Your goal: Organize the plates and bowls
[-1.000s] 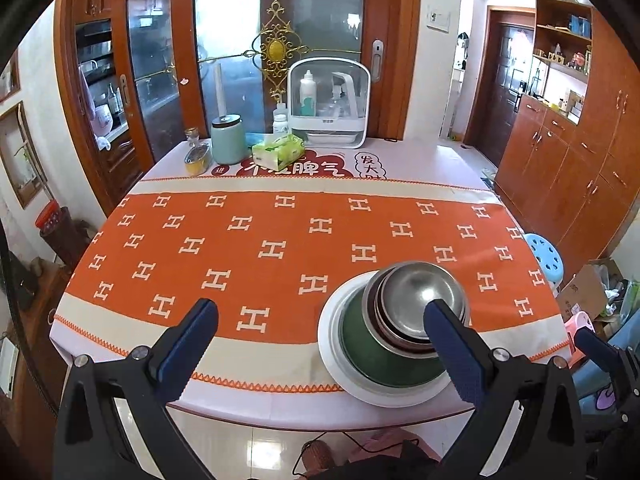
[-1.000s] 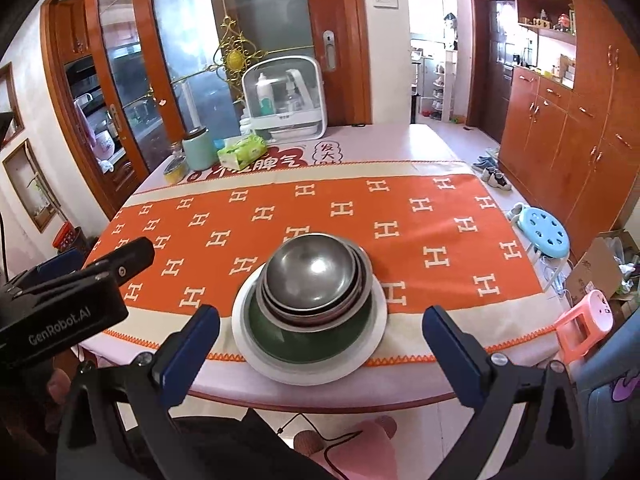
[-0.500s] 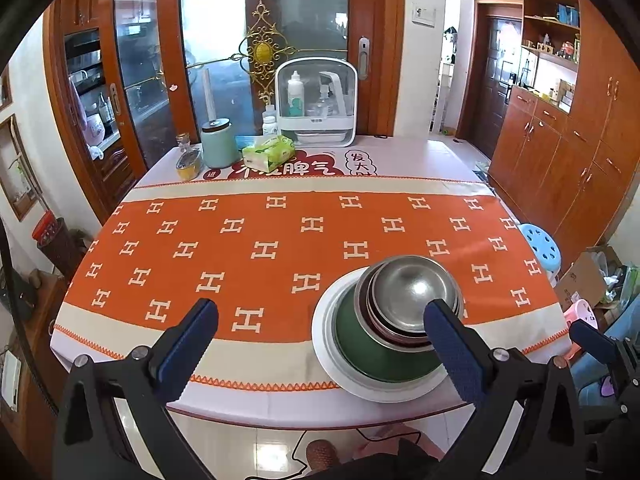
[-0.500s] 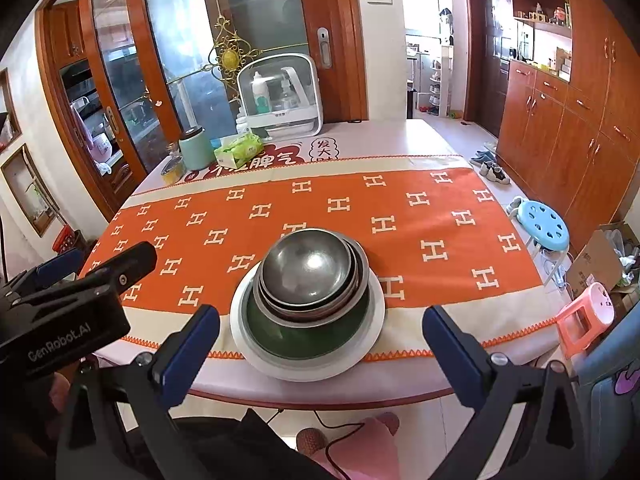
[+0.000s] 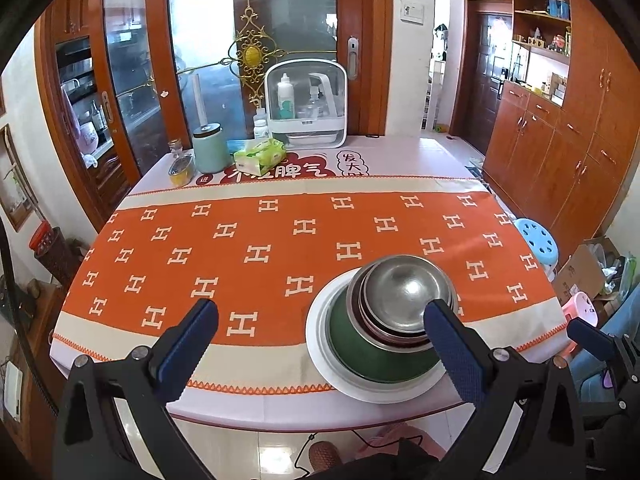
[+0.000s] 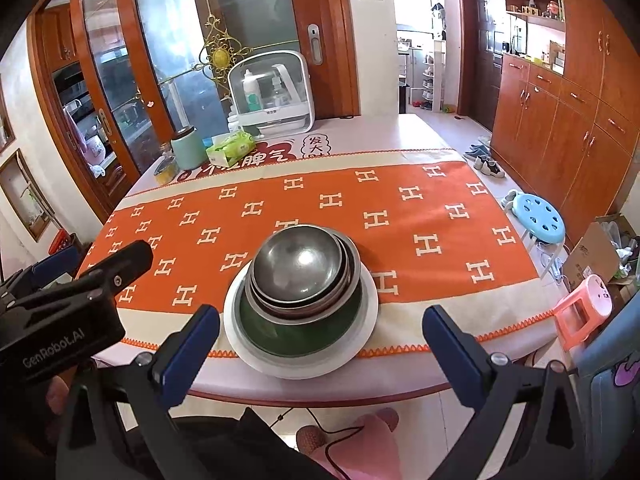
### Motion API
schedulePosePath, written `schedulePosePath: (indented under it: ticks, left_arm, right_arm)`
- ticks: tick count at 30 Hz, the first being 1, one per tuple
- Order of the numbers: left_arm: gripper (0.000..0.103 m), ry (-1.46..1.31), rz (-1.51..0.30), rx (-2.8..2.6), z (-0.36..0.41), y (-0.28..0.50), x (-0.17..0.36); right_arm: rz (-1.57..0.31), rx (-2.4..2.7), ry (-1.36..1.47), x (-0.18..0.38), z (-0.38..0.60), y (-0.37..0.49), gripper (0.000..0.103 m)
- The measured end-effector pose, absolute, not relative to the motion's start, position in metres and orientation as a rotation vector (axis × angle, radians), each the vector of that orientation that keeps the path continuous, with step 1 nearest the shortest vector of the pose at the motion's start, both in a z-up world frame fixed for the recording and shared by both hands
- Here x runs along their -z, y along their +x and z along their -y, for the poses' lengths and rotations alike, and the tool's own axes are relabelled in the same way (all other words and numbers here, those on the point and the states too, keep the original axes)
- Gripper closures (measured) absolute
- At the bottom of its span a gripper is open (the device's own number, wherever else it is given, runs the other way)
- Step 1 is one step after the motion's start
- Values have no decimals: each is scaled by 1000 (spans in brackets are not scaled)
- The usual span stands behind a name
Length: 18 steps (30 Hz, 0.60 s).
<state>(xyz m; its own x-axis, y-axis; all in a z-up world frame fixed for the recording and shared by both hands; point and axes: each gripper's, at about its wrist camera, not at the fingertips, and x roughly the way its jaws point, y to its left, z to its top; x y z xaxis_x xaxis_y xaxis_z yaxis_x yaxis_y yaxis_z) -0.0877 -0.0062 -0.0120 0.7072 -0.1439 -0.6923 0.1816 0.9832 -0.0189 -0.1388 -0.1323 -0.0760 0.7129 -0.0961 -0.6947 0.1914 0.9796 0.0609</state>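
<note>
One stack stands near the table's front edge: a white plate (image 5: 320, 356) (image 6: 370, 312) at the bottom, a green bowl (image 5: 360, 354) (image 6: 288, 330) on it, and several nested steel bowls (image 5: 404, 294) (image 6: 298, 266) on top. My left gripper (image 5: 320, 340) is open, held back from the table, with the stack ahead toward its right finger. My right gripper (image 6: 320, 344) is open too, and the stack lies straight ahead between its fingers, at a distance. Neither gripper touches the dishes.
The orange patterned tablecloth (image 5: 280, 240) covers the table. At the far end stand a white dispenser box (image 5: 306, 106), a tissue pack (image 5: 260, 156), a green canister (image 5: 210, 148) and a small tin (image 5: 180, 170). Stools (image 6: 538, 216) stand right of the table.
Both grippers have drawn back and risen slightly, so the stack looks a little farther off. The dishes have not moved.
</note>
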Motion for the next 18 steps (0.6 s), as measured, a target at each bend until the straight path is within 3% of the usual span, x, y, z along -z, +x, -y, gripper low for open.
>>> schedulePosePath:
  ticks: [18]
  left_arm:
    - [1,71,-762,207,10,-81,12]
  right_arm:
    - [-768,174,151,78,137,-137,1]
